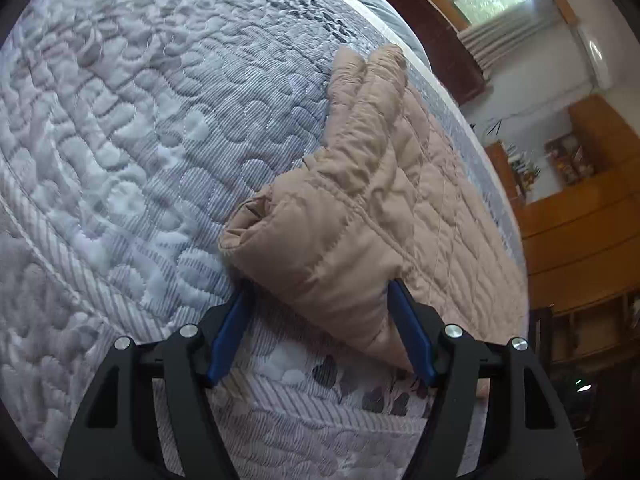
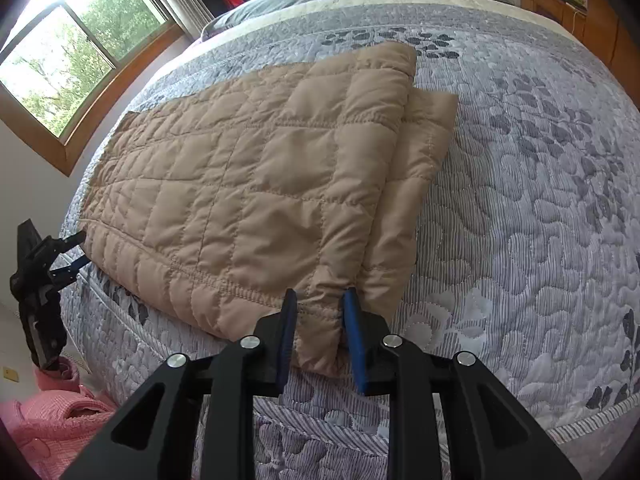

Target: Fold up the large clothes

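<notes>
A beige quilted jacket [image 2: 248,184] lies folded flat on the bed, a narrower layer sticking out along its right side. Its near folded edge sits between the blue pads of my right gripper [image 2: 321,294], which are shut on the puffy fabric. In the left wrist view a rolled corner of the jacket [image 1: 320,240] reaches between my left gripper [image 1: 320,286]'s wide jaws. That gripper is open: the left pad stands clear of the cloth and the right pad is beside it. In the right wrist view the left gripper [image 2: 78,250] is at the jacket's near left corner.
The grey-lavender quilted bedspread [image 2: 520,200] covers the whole bed, its edge just below both grippers. A pink garment [image 2: 52,412] lies on the floor at the lower left. A window [image 2: 68,48] is to the left, wooden cabinets [image 1: 580,232] beyond the bed, and a grey pillow [image 2: 280,0] at the head.
</notes>
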Motion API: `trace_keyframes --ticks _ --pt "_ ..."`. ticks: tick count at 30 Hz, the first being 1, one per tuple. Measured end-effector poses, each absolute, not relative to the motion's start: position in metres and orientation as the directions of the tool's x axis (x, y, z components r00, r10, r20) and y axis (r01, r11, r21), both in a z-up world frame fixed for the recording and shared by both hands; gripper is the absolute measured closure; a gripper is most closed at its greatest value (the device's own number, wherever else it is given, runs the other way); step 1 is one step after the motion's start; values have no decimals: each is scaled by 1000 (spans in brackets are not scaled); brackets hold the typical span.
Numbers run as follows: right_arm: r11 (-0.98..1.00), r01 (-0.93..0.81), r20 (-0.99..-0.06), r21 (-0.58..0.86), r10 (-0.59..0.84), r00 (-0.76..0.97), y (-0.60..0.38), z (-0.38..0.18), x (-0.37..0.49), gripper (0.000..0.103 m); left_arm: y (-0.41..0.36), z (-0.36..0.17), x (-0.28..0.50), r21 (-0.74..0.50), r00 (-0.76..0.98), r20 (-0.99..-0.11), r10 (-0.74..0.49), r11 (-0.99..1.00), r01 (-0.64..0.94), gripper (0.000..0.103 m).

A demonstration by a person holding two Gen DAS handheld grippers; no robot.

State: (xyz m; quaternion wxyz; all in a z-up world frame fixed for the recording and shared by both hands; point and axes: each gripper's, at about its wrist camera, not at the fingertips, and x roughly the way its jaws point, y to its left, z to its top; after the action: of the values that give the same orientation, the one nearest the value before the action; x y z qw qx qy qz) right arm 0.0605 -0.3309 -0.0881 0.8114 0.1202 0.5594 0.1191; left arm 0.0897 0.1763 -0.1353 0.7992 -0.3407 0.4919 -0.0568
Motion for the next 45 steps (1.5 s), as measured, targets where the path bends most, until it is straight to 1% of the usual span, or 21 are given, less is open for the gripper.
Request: trace_keyframes --ticks 2,4,5,6,8,9,11,15,22,25,27,29,32,36,41,45 --pt "945 -64 -882 320 322 345 -330 -89 61 78 180 -138 92 -629 526 -728 -440 734 -256 35" --pt "947 -61 -887 316 318 335 -328 -92 64 78 182 -140 95 -658 545 -707 -451 703 -271 37" --pt "948 -60 -889 314 316 331 -328 -93 65 78 182 -140 97 -664 547 -703 -454 696 -275 44" --pt "949 -58 -892 311 312 327 -327 -95 66 78 183 -141 98 -668 547 -701 -458 691 -277 55" --pt "949 -57 -894 310 311 323 -327 -96 67 78 181 -144 100 -679 544 -694 -472 679 -278 69" --pt "948 -55 -894 313 314 319 -328 -97 67 78 181 -146 101 -682 543 -693 -474 675 -281 72" --pt "947 -48 -896 318 317 312 -329 -99 69 78 179 -151 101 -684 538 -696 -476 669 -292 75" --pt "951 -49 -902 305 304 307 -327 -102 71 78 178 -157 101 -681 534 -696 -479 675 -282 78" --pt "960 -45 -908 278 278 314 -319 -108 74 78 183 -165 109 -702 534 -674 -510 666 -251 79" --pt "955 -35 -903 293 289 318 -319 -108 73 78 183 -161 108 -693 552 -668 -498 688 -217 83" --pt "952 -27 -900 305 297 320 -320 -109 73 78 181 -152 103 -667 575 -666 -475 724 -175 88" --pt "947 -18 -896 319 308 321 -323 -109 74 78 177 -136 99 -656 608 -644 -465 744 -126 90" --pt "937 -4 -887 348 331 324 -329 -110 73 78 168 -108 90 -628 658 -599 -457 778 -31 92" --pt "930 8 -880 367 344 328 -331 -109 72 78 145 -75 83 -548 690 -576 -440 833 74 92" --pt "932 11 -883 361 338 326 -337 -107 72 78 97 -32 77 -444 699 -533 -477 861 250 92" --pt "931 15 -883 364 339 324 -336 -108 73 78 54 -12 75 -380 663 -526 -532 845 376 92"
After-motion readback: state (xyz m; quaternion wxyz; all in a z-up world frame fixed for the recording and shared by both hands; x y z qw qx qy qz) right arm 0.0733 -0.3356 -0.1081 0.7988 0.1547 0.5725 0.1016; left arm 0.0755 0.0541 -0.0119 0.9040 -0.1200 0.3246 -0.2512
